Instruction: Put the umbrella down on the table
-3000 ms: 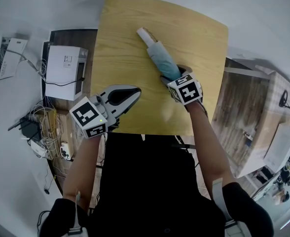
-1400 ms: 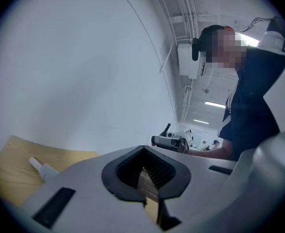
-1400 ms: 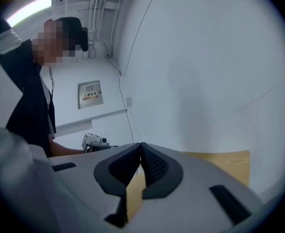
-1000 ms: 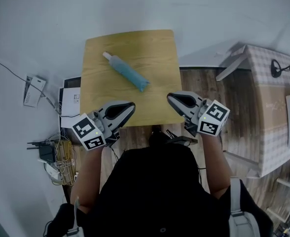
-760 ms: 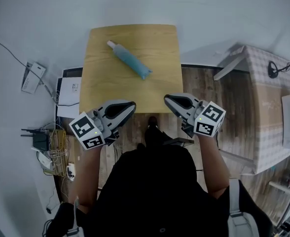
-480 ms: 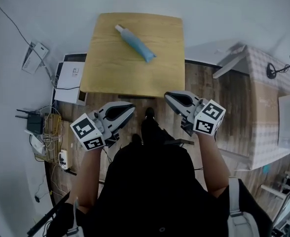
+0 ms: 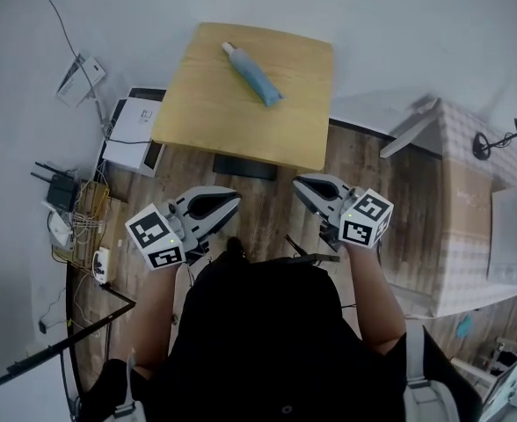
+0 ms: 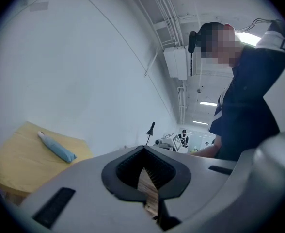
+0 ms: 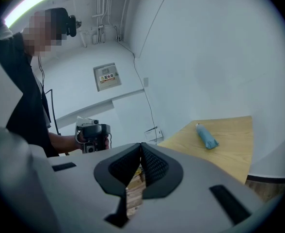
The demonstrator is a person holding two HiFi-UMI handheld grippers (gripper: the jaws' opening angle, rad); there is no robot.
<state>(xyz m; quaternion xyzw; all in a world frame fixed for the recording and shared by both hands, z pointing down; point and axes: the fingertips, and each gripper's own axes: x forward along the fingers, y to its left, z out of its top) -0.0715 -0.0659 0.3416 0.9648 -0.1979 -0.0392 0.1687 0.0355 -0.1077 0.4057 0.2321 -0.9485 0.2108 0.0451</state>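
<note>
The folded blue umbrella (image 7: 251,73) lies flat on the light wooden table (image 7: 207,117), white handle end toward the far left. Both grippers hover over the wooden floor, well short of the table's near edge. My left gripper (image 7: 235,195) is shut with nothing in it, and my right gripper (image 7: 299,183) is also shut and empty. In the left gripper view the umbrella (image 8: 58,147) sits far off on the table (image 8: 14,166), beyond the joined tips (image 8: 143,147). The right gripper view shows the umbrella (image 9: 206,136) on the table (image 9: 232,147), past its tips (image 9: 141,144).
A white box (image 7: 128,141) stands on the floor left of the table, with a router and cables (image 7: 63,207) nearer me. A dark flat object (image 7: 244,167) lies under the table's near edge. A checked-cloth table (image 7: 474,209) and black lamp (image 7: 496,139) are at right.
Earlier my right gripper was at the umbrella on the table. Since then both grippers have drawn back from the table, which has receded up the head view; the umbrella stays where it lay.
</note>
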